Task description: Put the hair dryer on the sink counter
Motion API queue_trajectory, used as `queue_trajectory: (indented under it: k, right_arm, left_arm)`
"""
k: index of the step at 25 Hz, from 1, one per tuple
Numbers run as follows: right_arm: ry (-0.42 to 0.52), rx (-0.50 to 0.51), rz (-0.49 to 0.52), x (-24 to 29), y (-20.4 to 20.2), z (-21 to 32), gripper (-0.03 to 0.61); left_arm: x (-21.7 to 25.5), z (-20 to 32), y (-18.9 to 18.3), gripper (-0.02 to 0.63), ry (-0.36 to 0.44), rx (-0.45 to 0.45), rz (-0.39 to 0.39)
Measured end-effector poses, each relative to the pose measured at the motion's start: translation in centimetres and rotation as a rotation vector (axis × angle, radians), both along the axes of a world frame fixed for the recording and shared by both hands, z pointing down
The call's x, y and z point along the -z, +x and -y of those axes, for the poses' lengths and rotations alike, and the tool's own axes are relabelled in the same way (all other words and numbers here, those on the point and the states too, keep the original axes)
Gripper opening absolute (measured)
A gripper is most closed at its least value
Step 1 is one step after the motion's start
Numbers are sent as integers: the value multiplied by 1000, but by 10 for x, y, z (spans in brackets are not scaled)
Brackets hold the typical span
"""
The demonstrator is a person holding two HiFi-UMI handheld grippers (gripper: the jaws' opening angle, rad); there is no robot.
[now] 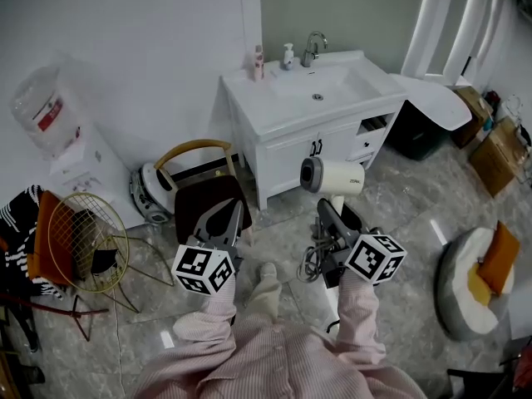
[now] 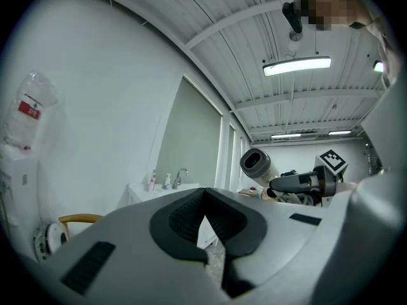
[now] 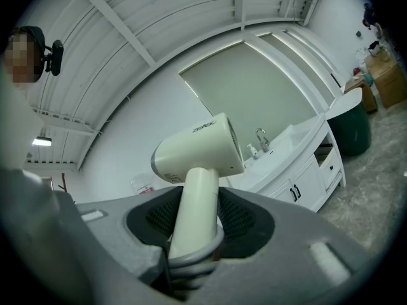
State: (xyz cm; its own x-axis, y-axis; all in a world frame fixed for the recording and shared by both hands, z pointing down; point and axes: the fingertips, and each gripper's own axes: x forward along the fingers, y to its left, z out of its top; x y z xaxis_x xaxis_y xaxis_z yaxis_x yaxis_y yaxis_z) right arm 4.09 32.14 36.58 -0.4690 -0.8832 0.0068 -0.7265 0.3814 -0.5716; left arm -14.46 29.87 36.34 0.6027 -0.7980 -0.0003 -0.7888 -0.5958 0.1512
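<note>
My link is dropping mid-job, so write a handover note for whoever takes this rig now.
Right gripper: shut on the handle of the cream plastic hair dryer, held in the air.
Left gripper: shut, empty.
White sink counter: ahead across the floor, dryer not on it.
Done: dryer in grasp. Left: carry it over, set it on the counter, release.

I'm seeing the handle base of the hair dryer (image 3: pixel 198 150) hiding inside the jaws of the right gripper (image 3: pixel 196 220), the far bottles (image 1: pixel 258 61) showing too small to identify.
</note>
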Motion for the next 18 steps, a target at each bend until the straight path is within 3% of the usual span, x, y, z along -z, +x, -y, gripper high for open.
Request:
queue_trajectory:
  k: [18]
  right_arm:
    - [-13,-13,2,0,13,209,170]
  left_arm:
    - [8,215,19,-3,-7,-31,4]
